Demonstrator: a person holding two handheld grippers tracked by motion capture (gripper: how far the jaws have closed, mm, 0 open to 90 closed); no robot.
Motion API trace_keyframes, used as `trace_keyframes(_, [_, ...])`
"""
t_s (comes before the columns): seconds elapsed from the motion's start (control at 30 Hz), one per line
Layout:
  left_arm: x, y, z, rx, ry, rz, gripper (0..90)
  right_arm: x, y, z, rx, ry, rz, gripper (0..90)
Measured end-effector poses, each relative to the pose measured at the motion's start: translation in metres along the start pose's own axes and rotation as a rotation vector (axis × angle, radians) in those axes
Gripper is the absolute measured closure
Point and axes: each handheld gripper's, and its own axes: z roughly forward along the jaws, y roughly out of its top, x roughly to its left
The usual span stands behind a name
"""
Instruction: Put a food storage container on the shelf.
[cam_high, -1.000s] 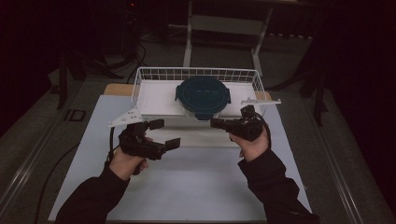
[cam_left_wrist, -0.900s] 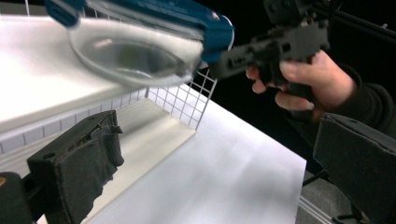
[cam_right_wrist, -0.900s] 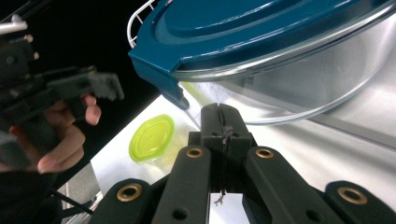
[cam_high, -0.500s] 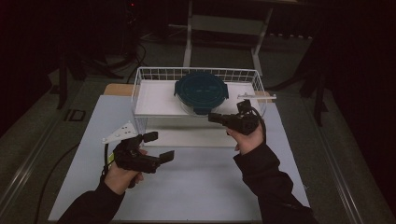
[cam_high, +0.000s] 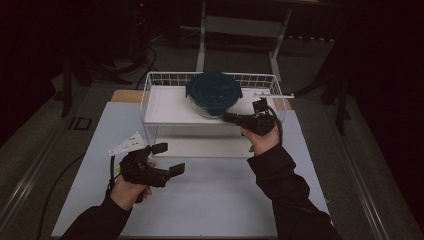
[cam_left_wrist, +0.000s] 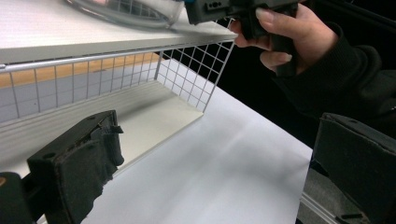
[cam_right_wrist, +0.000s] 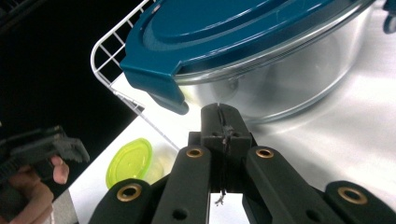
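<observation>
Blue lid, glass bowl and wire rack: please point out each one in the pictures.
Blue lid (cam_right_wrist: 243, 32), right gripper view, on its top face.
Glass bowl (cam_right_wrist: 289, 79), right gripper view, on its side wall.
Wire rack (cam_high: 165, 79), high view, on its back rim.

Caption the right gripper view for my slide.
Shut right gripper points at a glass container with a blue lid on a white wire rack.

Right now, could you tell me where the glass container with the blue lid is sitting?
In the high view, the glass container sits on the white wire shelf, toward its far right, with the shut right gripper just in front of it.
</observation>
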Motion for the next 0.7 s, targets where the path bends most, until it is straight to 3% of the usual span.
trace_keyframes(0.47, [0.003, -0.002, -0.003, -0.004, 0.011, -0.010, 0.4, -0.001, 0.004, 0.004, 0.002, 0.003, -0.005, 89.6])
trace_keyframes(0.7, [0.006, -0.002, -0.008, -0.016, 0.018, -0.014, 0.4, 0.006, -0.012, -0.007, -0.011, 0.017, -0.044, 75.2])
